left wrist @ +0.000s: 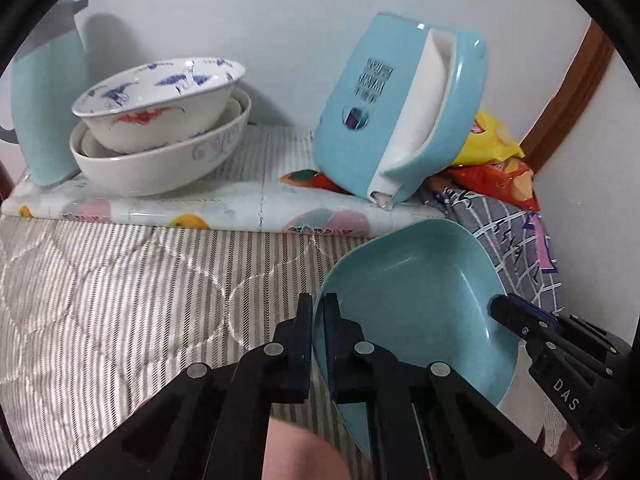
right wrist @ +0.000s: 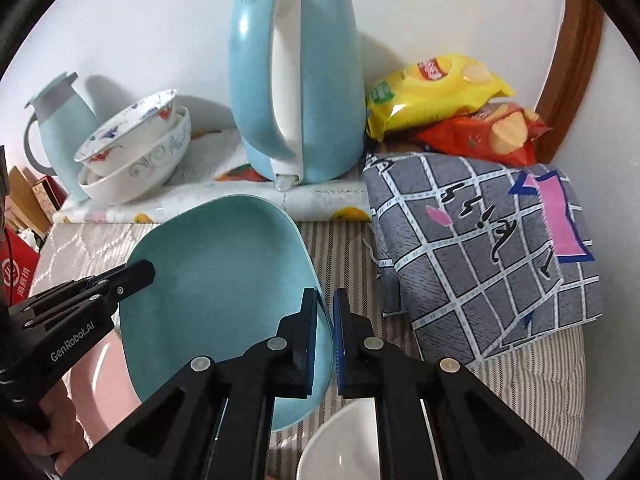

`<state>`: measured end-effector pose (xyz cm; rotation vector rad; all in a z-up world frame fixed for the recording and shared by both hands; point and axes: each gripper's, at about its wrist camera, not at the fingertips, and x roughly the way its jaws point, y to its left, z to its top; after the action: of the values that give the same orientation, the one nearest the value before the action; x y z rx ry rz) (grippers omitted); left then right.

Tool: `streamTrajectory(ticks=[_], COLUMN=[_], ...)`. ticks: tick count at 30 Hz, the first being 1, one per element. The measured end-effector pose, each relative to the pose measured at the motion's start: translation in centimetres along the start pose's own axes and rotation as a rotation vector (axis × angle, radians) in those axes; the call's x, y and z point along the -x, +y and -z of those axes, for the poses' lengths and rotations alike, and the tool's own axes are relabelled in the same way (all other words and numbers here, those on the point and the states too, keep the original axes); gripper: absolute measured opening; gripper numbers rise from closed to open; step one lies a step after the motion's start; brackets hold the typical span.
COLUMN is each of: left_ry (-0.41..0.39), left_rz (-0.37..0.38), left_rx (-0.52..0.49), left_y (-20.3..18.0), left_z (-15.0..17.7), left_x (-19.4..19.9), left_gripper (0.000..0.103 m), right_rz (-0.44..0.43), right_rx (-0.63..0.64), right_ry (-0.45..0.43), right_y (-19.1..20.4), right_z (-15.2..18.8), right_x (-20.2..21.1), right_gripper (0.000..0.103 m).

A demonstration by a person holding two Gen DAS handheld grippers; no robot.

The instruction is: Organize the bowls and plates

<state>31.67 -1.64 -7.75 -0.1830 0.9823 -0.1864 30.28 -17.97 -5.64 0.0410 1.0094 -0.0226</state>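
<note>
From my left wrist, my left gripper [left wrist: 318,340] pinches the teal plate's [left wrist: 416,292] near rim to steady it above the striped bedding [left wrist: 120,300]; from my right wrist, my right gripper [right wrist: 326,340] pinches its opposite rim, sharing the load.

teal plate [right wrist: 224,280]: smooth, satin plastic look
stacked bowls [left wrist: 160,128]: glossy glazed ceramic
kettle [right wrist: 296,80]: shiny plastic
bed cover [left wrist: 120,300]: quilted striped cloth

A light-blue electric kettle [right wrist: 296,92] stands upright on a fruit-print cloth [right wrist: 328,200], ahead of the hand-held gripper. Far left stands a blue flask [right wrist: 64,136]. Ahead right, a yellow snack bag [right wrist: 436,88] overlaps a red one [right wrist: 480,132], above a grey checked blanket [right wrist: 480,240]. Striped bedding [left wrist: 120,300] lies beneath.
</note>
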Motion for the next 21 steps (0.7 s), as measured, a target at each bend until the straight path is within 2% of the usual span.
streamTrajectory(ticks=[8,21], left_ry=[-0.035,-0.073], left_rz=[-0.022,-0.058], left_rx=[-0.005,0.043], left_y=[0.0,3.0], left_z=[0.8,3.7], left_x=[3.4,8.3], left_gripper=[0.006,0.006], right_rz=[-0.029,-0.077], right_rx=[-0.008,0.035], right_ry=[-0.044,-0.084], right_y=[1.4,5.2], right_z=[0.3,2.6], right_x=[2.6,6.4], right_gripper=[0.008,0.008])
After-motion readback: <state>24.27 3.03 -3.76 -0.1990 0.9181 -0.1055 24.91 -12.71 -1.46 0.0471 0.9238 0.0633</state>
